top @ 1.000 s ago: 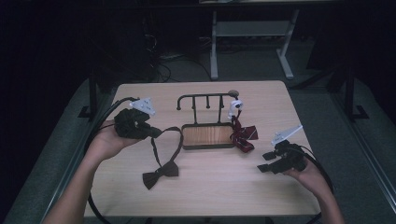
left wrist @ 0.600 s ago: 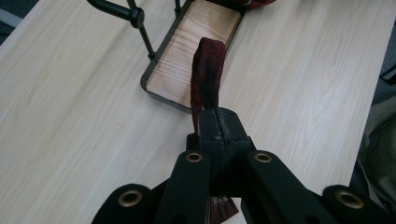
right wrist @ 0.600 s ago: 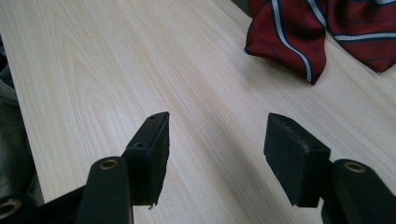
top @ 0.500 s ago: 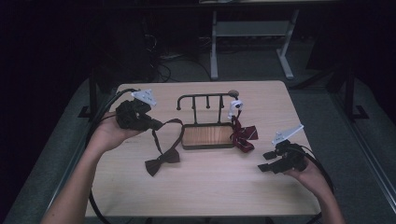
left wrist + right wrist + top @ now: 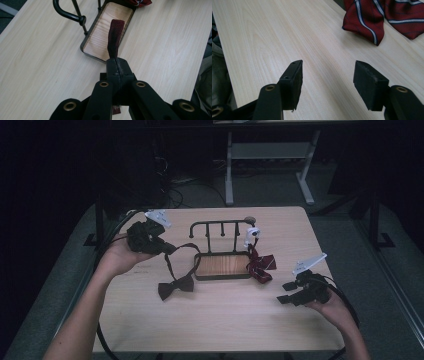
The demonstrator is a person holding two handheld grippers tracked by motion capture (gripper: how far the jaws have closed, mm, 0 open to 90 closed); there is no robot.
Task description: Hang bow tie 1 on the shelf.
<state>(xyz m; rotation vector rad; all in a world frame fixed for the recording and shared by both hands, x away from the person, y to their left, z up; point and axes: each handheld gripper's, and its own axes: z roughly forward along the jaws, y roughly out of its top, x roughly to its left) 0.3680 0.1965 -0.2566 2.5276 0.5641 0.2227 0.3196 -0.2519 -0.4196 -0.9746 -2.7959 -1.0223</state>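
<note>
A dark maroon bow tie [image 5: 175,287] lies on the light wood table, and its strap [image 5: 186,248] rises to my left gripper [image 5: 167,249]. That gripper is shut on the strap [image 5: 115,35], which hangs forward from the left gripper [image 5: 117,62] over the wooden tray [image 5: 86,51]. A red striped bow tie [image 5: 260,265] lies against the tray's right end. Near the table's right front, my right gripper [image 5: 282,292] is open just above the wood. In the right gripper view, the right gripper [image 5: 327,72] has nothing between its jaws and the striped tie [image 5: 374,17] lies ahead.
A black metal rack [image 5: 220,226] with upright pegs stands on the wood-bottomed tray [image 5: 200,270] at the table's middle. A small white piece [image 5: 251,235] sits by the rack's right end. Dark floor and a white desk frame [image 5: 270,150] lie beyond the table.
My left gripper has risen and drifted toward the far side with the strap in it. The dark bow tie has slid away from the front edge. The right gripper has kept still.
</note>
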